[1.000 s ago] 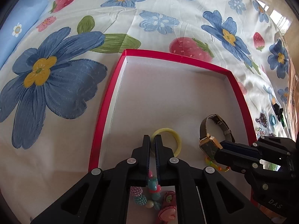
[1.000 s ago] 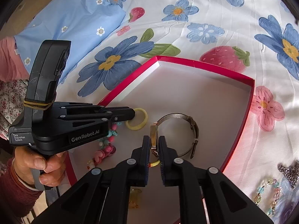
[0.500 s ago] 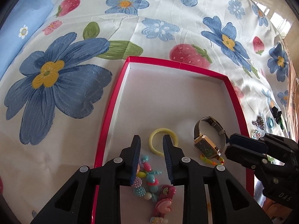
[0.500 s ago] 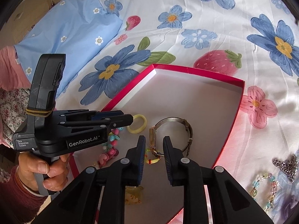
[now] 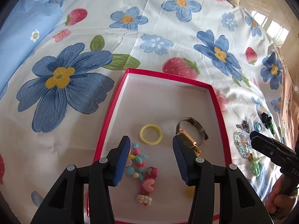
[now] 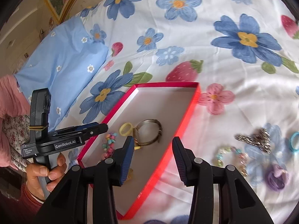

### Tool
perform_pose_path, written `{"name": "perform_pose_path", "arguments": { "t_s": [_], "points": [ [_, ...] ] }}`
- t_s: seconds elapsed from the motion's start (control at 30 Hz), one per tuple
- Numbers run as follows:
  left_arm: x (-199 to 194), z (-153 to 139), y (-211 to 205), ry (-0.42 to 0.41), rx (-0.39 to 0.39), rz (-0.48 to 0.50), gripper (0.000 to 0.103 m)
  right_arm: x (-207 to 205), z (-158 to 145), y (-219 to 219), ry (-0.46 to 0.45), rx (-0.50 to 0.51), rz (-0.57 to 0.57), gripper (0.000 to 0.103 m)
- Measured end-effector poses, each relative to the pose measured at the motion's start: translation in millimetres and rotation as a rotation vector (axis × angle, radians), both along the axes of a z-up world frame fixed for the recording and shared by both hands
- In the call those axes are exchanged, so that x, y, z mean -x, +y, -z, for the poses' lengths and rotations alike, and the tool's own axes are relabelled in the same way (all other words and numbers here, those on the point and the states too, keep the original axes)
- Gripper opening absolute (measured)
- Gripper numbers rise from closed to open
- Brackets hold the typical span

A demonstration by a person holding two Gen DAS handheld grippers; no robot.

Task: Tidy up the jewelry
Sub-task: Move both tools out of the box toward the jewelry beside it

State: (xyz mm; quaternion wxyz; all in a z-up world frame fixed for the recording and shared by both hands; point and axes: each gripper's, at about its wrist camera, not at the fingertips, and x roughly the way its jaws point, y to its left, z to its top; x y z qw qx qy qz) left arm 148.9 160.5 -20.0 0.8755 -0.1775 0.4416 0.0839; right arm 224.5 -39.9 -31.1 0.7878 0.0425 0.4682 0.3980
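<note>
Several pieces already lie in the red-rimmed box [image 5: 112,115] on the flowered bedsheet [image 5: 149,18], so the sorting looks partly done. Going left to right in the left wrist view: the left gripper [image 5: 151,147] hangs over the near end of the box, its jaws just opened and nothing between the pads. Below its left finger sits a cluster of pastel beads [image 5: 137,160] with a pink heart clip [image 5: 148,184] nearer the camera. Just beyond lies a yellow hair ring [image 5: 151,134], flat on the white floor of the box. To the right of it rests a gold-faced wristwatch [image 5: 192,132] with a grey mesh band, partly hidden by the right finger; a small orange-yellow charm peeks out just near it.

Outside the box, on the sheet to the right, more pieces wait — a sparkly heart-shaped piece [image 5: 243,126], a pale beaded bracelet [image 5: 243,145], a blue ring [image 5: 258,126], a dark green-black clip [image 5: 267,119] and a green bit [image 5: 255,165] nearer. The right gripper [image 6: 153,153], seen from its own camera, has likewise just spread its jaws and carries nothing; it hovers over the box's right rim, and the watch [image 6: 149,132] lies free on the box floor beyond its left finger. In that view a purple piece [image 6: 277,177] also lies on the sheet at the right.

I would judge that roughly half the collection is boxed, and the loose pieces on the right remain to be fetched
</note>
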Motion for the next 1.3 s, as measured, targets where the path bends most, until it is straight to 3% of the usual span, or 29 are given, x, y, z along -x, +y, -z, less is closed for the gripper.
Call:
{"name": "perform_pose_path", "arguments": {
  "t_s": [0.1, 0.3, 0.77, 1.0, 1.3],
  "points": [
    [8, -7, -6, -0.018, 0.015, 0.001, 0.050, 3, -3, -26, 0.007, -0.021, 0.054, 0.054],
    [17, -16, -28, -0.036, 0.024, 0.045, 0.061, 8, -4, -75, 0.012, -0.030, 0.169, 0.059],
    [0, -24, -83, -0.025, -0.010, 0.200, 0.067, 8, 0, -173, -0.001, 0.004, 0.394, 0.060],
    [-23, -17, -112, -0.001, -0.046, 0.272, 0.067, 5, 6, -194, 0.006, 0.025, 0.434, 0.060],
    [-56, -6, -142, 0.032, -0.085, 0.339, 0.066, -6, 5, -184, -0.005, 0.037, 0.393, 0.060]
  ]
}}
